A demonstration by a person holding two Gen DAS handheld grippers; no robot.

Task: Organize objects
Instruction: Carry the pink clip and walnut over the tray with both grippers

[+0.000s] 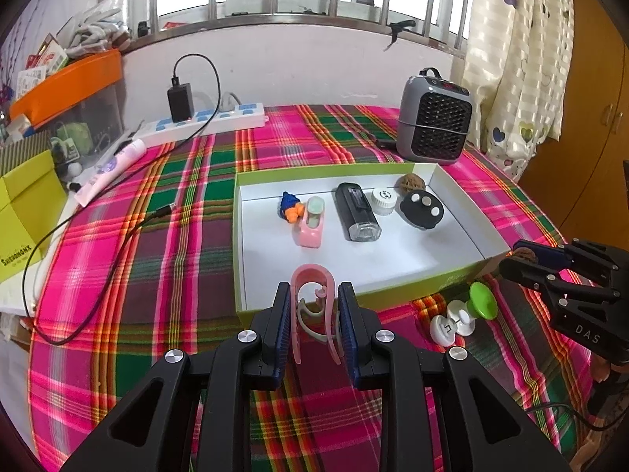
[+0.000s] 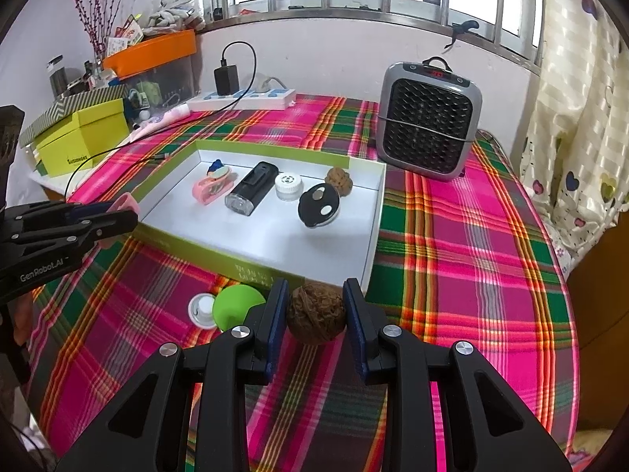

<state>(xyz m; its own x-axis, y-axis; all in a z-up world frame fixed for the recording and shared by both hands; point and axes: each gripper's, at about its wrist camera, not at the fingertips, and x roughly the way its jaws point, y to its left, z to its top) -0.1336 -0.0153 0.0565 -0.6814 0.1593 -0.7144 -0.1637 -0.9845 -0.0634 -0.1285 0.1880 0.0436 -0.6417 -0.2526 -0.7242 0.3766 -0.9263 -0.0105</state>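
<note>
My left gripper is shut on a pink clip hook, held at the near edge of the white box lid. It also shows in the right wrist view. My right gripper is shut on a brown walnut, just in front of the lid's near right corner. In the lid lie a blue-orange toy, a pink clip, a black bike light, a white cap, a black round disc and a second walnut.
A green-and-white suction knob lies on the plaid cloth before the lid. A grey heater stands behind it. A power strip, charger cable, tube and yellow-green box are at left.
</note>
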